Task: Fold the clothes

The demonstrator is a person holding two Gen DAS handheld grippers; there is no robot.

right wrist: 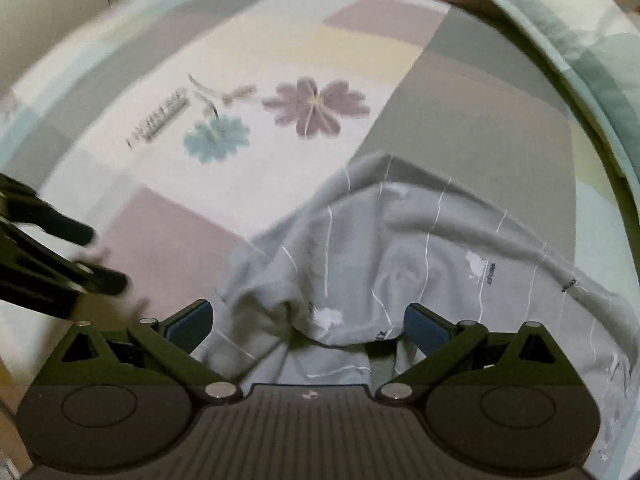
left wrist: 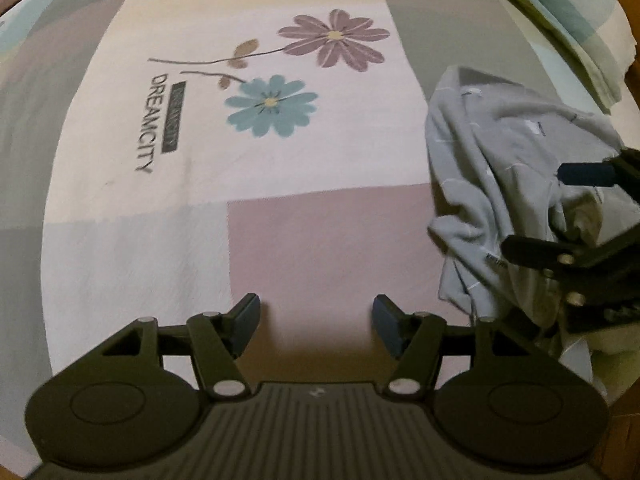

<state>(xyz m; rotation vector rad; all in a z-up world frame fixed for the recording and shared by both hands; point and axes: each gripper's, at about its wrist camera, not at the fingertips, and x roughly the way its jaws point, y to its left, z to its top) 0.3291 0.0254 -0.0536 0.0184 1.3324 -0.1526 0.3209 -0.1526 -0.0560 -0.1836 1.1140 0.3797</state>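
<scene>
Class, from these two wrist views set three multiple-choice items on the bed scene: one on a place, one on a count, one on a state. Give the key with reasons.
1. Where does the grey garment lie in the left wrist view?
A. right of the printed flowers
B. left of them
C. on top of them

2. How many flowers are printed on the bedsheet?
A. one
B. two
C. four

3. The left claw is:
A. shut on the garment
B. open, over bare sheet
C. shut on the sheet

Key: 1 A, the garment sits at the right edge; 2 B, one purple, one blue; 3 B, its pads stand apart with only sheet between.
</scene>
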